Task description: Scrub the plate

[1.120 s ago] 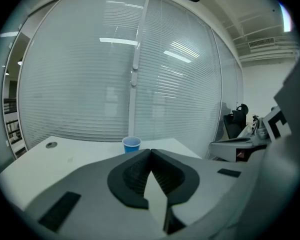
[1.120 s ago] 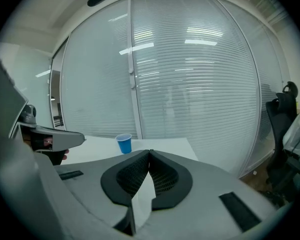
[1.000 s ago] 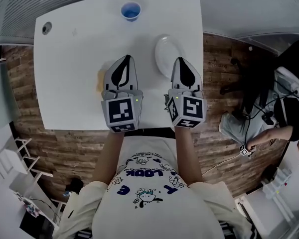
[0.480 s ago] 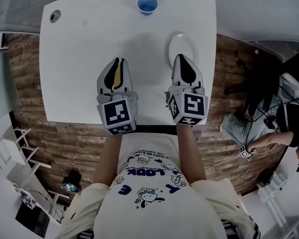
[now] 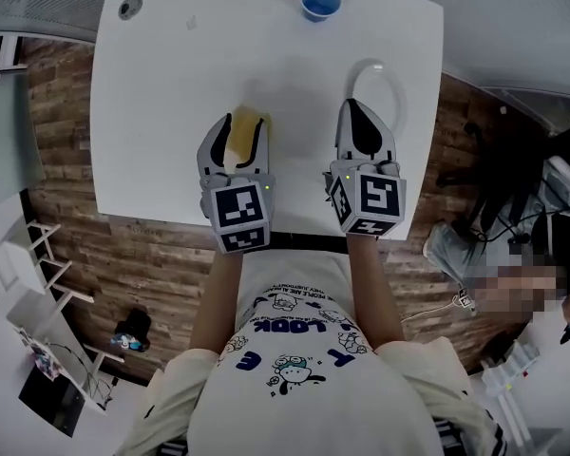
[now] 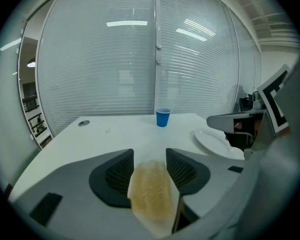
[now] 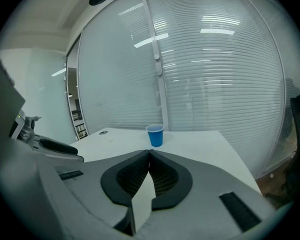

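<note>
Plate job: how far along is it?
No scrubbing looks done yet. The left gripper has just been opening its jaws around the yellow sponge on the table, without gripping it. The right gripper is shut by the white plate. Still left: grip sponge, scrub plate.

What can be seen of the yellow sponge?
The sponge is a pale yellow-tan, porous-looking rectangular block that appears to rest on the white table. It sits between the jaws of the left hand-held gripper, which have just been opening. The pads look clear of its sides, not pressing it.
</note>
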The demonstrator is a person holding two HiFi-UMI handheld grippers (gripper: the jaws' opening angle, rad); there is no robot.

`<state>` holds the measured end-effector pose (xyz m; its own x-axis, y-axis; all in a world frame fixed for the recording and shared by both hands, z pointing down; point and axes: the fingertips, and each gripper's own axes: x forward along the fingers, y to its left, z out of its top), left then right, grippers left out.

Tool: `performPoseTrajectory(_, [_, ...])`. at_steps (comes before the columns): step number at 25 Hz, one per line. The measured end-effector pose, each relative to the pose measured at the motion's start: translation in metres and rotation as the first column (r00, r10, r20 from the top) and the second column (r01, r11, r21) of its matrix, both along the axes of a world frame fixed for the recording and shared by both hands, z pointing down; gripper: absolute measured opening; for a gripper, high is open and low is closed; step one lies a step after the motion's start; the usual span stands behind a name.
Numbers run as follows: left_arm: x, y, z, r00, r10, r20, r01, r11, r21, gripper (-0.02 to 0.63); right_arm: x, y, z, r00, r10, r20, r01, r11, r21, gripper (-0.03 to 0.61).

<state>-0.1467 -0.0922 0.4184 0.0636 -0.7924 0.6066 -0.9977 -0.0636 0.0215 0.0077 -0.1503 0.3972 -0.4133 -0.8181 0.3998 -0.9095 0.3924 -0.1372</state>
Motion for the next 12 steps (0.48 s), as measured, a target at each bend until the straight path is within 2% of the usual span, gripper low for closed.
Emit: performPoseTrajectory(12, [0.004,0.024,0.037,0.998,0.042,-0.042,-0.048,0.987,-0.151,0.267,-0.024,0.01,0.013,0.998,-0.064,-0.007,0.064,0.997,-0.033,-0.006])
